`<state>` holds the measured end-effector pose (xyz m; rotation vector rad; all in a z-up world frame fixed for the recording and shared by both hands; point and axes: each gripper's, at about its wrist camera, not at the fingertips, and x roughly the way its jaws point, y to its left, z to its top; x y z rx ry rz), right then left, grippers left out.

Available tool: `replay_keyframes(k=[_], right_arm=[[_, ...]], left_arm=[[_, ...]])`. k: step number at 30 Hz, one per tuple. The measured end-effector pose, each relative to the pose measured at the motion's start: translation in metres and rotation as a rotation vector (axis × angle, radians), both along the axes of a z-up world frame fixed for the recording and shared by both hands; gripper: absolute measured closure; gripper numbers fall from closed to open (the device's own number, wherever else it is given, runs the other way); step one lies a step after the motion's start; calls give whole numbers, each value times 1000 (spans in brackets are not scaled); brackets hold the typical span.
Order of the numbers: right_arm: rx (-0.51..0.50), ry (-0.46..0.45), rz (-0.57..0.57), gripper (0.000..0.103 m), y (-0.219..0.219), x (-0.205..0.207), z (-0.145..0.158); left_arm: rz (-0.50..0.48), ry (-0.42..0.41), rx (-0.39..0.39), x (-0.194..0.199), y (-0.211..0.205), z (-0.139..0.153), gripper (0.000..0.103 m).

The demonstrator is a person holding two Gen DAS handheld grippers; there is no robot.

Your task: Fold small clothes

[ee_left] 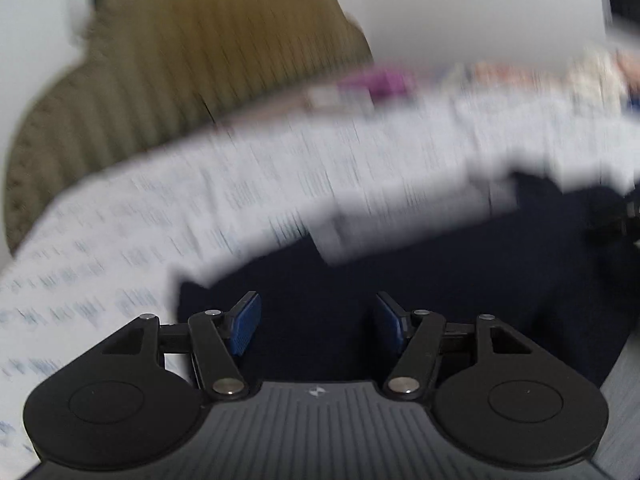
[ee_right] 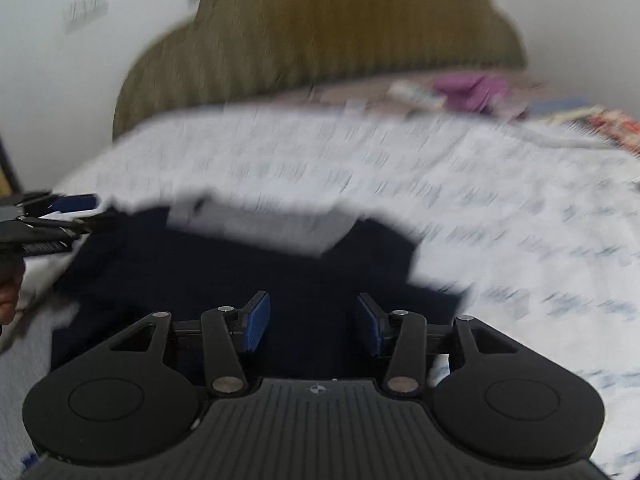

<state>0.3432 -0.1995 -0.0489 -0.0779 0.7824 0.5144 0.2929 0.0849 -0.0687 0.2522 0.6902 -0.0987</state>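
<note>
A dark navy garment (ee_left: 420, 280) lies on a white patterned bedsheet (ee_left: 160, 216), with a pale patch (ee_left: 332, 236) near its far edge. My left gripper (ee_left: 318, 322) is open and empty just above the garment. In the right wrist view the same garment (ee_right: 224, 276) spreads below my right gripper (ee_right: 314, 322), which is open and empty. The left gripper (ee_right: 44, 220) shows at the garment's left edge there. Both views are blurred by motion.
An olive ribbed headboard (ee_right: 320, 28) stands behind the bed against a white wall (ee_right: 60, 60). Purple and other mixed clothes (ee_right: 472, 88) lie at the far side of the sheet (ee_right: 500, 184).
</note>
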Motion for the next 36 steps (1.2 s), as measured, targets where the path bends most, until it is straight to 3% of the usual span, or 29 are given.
replay_keyframes(k=[1, 2, 4, 6, 7, 9, 11, 15, 17, 22, 25, 28, 30, 31, 34, 36], right_arm=[[-6, 2, 1, 51, -2, 2, -10], [23, -33, 0, 51, -9, -1, -11], [65, 2, -73, 51, -23, -9, -1], [132, 7, -125, 48, -47, -32, 14], [172, 5, -138, 44, -59, -48, 21], [252, 32, -156, 37, -84, -84, 28], [299, 66, -177, 35, -102, -121, 28], [272, 155, -227, 35, -128, -193, 13], [259, 207, -257, 35, -137, -221, 3], [326, 248, -281, 35, -147, -267, -6], [301, 253, -253, 34, -140, -281, -7], [259, 234, -229, 30, -132, -294, -8], [244, 217, -212, 25, -129, -302, -8], [240, 211, -208, 23, -127, -303, -8], [238, 203, -203, 16, -121, -304, -9], [245, 204, -202, 17, -119, -305, -10]], left_arm=[[3, -55, -15, -6, 4, -6, 38], [30, -51, -23, -8, 10, -5, 35], [98, -62, -66, -21, 24, 11, 36], [135, -150, -125, -55, 43, 30, 36], [155, -192, -168, -76, 54, 40, 34], [202, -275, -287, -123, 80, 56, 22], [267, -327, -411, -171, 107, 65, 18], [369, -279, -614, -242, 144, 63, 18], [393, -249, -669, -268, 153, 58, 18], [427, -232, -593, -310, 166, 68, 18], [419, -265, -534, -335, 182, 91, 18], [460, -384, -391, -371, 213, 132, 18], [534, -426, -253, -383, 234, 165, 17], [575, -447, -220, -389, 244, 181, 16], [623, -438, -224, -396, 256, 211, 10], [576, -404, -263, -393, 239, 207, 9]])
